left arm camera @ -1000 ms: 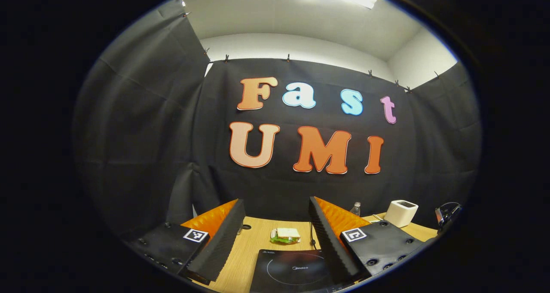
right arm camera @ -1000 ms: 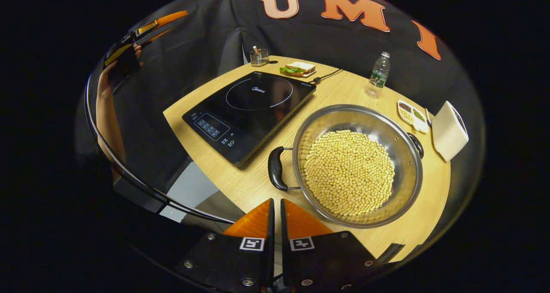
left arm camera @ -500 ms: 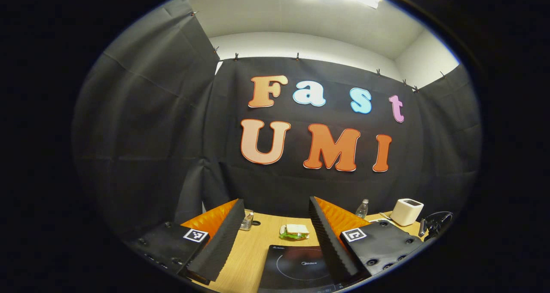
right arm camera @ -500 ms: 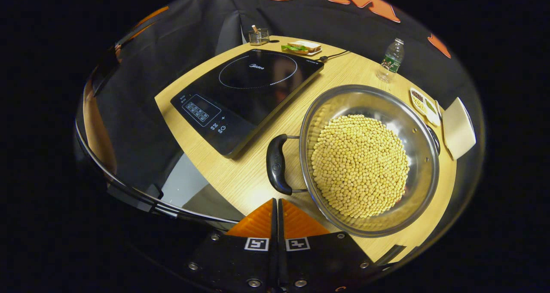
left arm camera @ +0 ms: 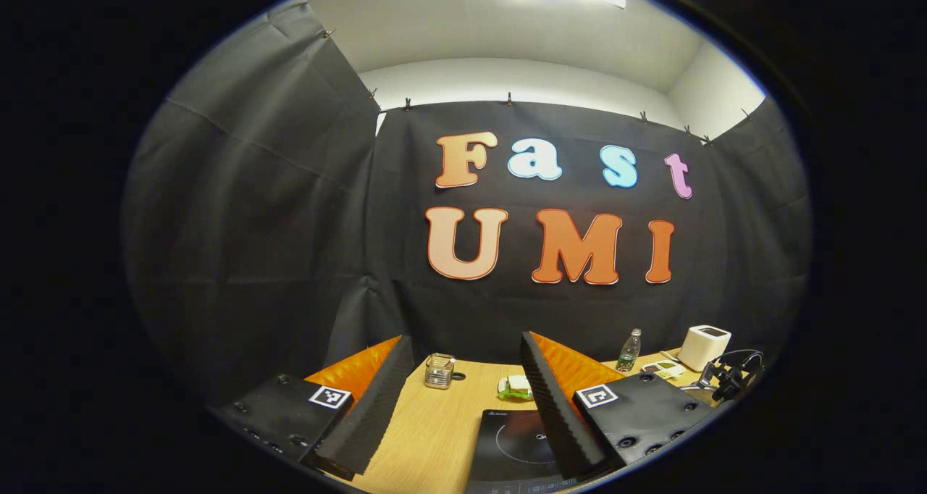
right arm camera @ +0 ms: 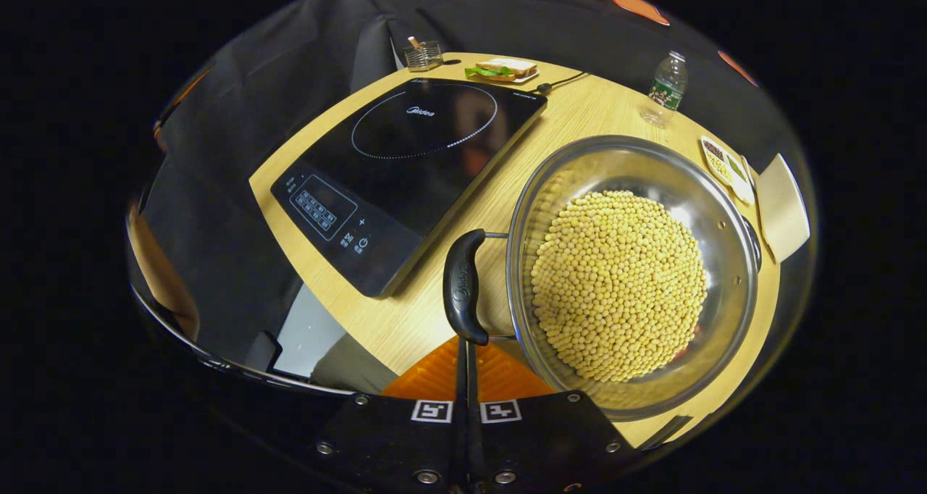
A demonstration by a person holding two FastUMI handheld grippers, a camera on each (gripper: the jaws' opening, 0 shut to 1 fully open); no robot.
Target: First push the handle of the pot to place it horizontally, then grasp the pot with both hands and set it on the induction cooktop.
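In the right gripper view a steel pot (right arm camera: 724, 248) full of yellow beans sits on the wooden table (right arm camera: 572, 114), right of the black induction cooktop (right arm camera: 405, 161). Its black near handle (right arm camera: 462, 287) points toward me. My right gripper (right arm camera: 466, 345) is shut and empty, its tips just under the handle's lower end; whether they touch it is unclear. The far handle (right arm camera: 753, 237) peeks over the rim. In the left gripper view my left gripper (left arm camera: 463, 353) hangs open, raised before the table, with the cooktop (left arm camera: 510, 443) below its fingers.
At the table's back stand a small glass holder (right arm camera: 424, 54), a sandwich on a plate (right arm camera: 503, 69) and a water bottle (right arm camera: 668, 85). A divided dish (right arm camera: 728, 168) and a white box (right arm camera: 786, 204) sit right of the pot. The cooktop's cord (right arm camera: 561, 85) runs back.
The right gripper has closed fully and moved forward and down to the pot's near handle. The left gripper's view has drifted leftwards, staying open.
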